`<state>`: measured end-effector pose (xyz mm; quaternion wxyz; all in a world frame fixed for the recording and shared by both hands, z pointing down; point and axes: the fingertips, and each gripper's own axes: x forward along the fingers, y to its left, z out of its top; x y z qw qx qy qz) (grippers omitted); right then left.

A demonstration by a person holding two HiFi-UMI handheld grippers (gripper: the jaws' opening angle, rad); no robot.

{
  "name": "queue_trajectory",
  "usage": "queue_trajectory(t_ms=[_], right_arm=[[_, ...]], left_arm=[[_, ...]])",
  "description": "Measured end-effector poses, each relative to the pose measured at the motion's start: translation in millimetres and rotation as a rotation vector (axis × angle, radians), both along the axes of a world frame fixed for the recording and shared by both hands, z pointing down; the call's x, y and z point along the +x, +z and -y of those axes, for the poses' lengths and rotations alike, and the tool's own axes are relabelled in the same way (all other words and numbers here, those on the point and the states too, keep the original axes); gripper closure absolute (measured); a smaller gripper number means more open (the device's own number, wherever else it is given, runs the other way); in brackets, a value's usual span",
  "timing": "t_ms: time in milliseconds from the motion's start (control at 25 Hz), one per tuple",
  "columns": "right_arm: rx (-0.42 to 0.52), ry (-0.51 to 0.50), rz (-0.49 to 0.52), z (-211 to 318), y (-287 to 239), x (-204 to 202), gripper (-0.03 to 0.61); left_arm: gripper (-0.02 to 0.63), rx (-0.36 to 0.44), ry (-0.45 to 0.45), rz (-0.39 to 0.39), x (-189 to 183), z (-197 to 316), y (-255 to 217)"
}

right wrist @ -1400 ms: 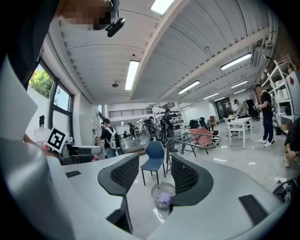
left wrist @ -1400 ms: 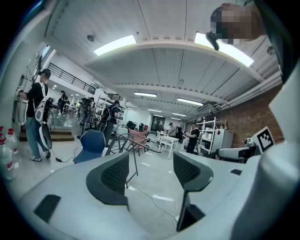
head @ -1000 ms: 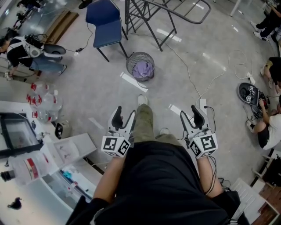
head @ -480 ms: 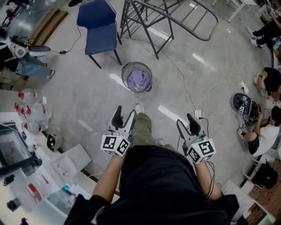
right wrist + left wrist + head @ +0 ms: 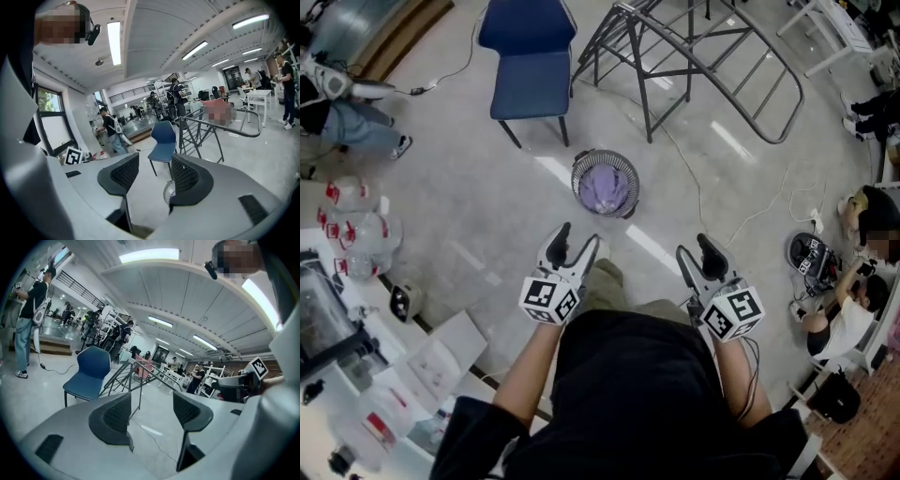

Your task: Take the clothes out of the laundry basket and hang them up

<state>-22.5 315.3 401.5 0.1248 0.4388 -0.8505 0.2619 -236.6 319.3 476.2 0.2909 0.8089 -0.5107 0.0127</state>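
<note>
**Both grippers empty, basket ahead on the floor**

Left gripper and right gripper: jaws spread on both, nothing between them. They are held in front of the person's torso, pointing forward. The wire laundry basket stands on the floor ahead of both, closer to the left gripper's line, and neither touches it. The purple clothes are bunched inside it. The grey drying rack is beyond the basket to the right, the blue chair beyond it to the left. In the right gripper view the basket rim shows just beside one jaw.
</note>
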Motion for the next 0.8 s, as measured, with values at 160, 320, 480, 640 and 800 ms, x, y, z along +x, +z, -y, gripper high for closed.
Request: queue_trajectory(t_ms=[160,320,480,640,800], right_arm=[[-0.054,-0.081,-0.047,30,34,-24,0.393],[-0.105,-0.162,-0.080,52,77,-43,0.393],[-0.134,-0.283,-0.155,89,129,-59,0.393],[-0.184,-0.393,-0.192,120,185,-68,0.393],[-0.293,-0.486,-0.213,140,262,-76,0.393]], left_arm=[[0.342,-0.081,0.055,0.008,-6,13,34],[0.341,-0.154,0.090,-0.012,-4,13,65],[0.341,-0.198,0.112,-0.016,9,27,97],[0.341,-0.262,0.069,0.007,18,43,136],[0.341,-0.343,0.007,0.067,21,59,190]])
